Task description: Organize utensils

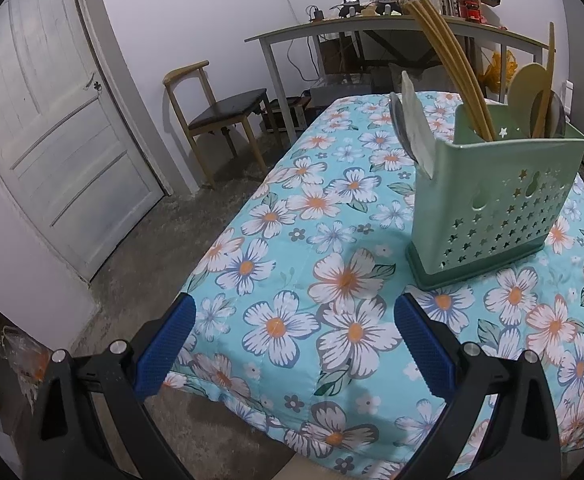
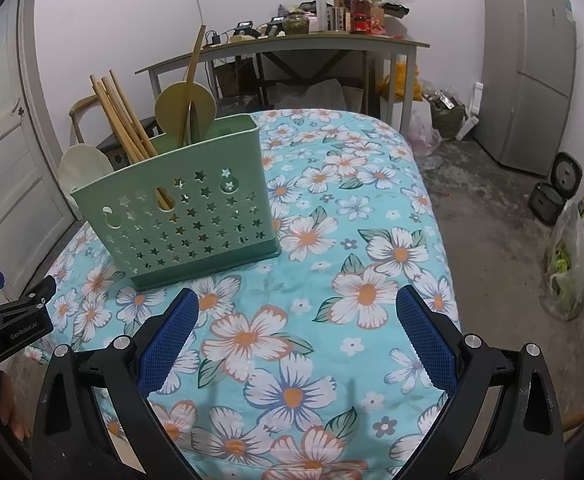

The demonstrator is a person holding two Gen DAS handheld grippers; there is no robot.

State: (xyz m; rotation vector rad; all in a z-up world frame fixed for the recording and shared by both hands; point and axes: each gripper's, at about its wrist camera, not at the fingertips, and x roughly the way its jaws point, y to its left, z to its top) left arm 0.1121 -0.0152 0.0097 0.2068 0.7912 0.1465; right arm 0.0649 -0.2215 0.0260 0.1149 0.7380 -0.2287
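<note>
Already the pale green perforated plastic utensil caddy with star-shaped holes (image 2: 180, 216) stands upright left of centre in the right wrist view, and at right of centre in the left wrist view, resting on the surface under a turquoise floral cloth (image 2: 331, 240). It holds a bundle of tan wooden chopsticks (image 2: 126, 120) leaning toward the upper left, a round yellowish flat paddle with a long thin handle (image 2: 186, 106), and a pale cream flat spatula (image 2: 82, 168) at its left end.

The load looks top-heavy to me: the tall handles lean outward, so a nudge to the rim could tip the caddy or spill the chopsticks. The cloth seems soft and quilted, which would give a poor footing, and a tug on it could shift the caddy toward the edge.

The left hand-held gripper (image 1: 295, 344) hovers with its blue pads wide apart and nothing between them, over the near left corner of the surface. The right hand-held gripper (image 2: 297, 344) is likewise spread wide and empty, low in the frame, near the caddy's base.

A grey rounded object beside the spatula in the left wrist view is half hidden; I cannot tell what it is. The caddy's inner compartments are hidden by its wall, and no loose utensils show on the cloth.
</note>
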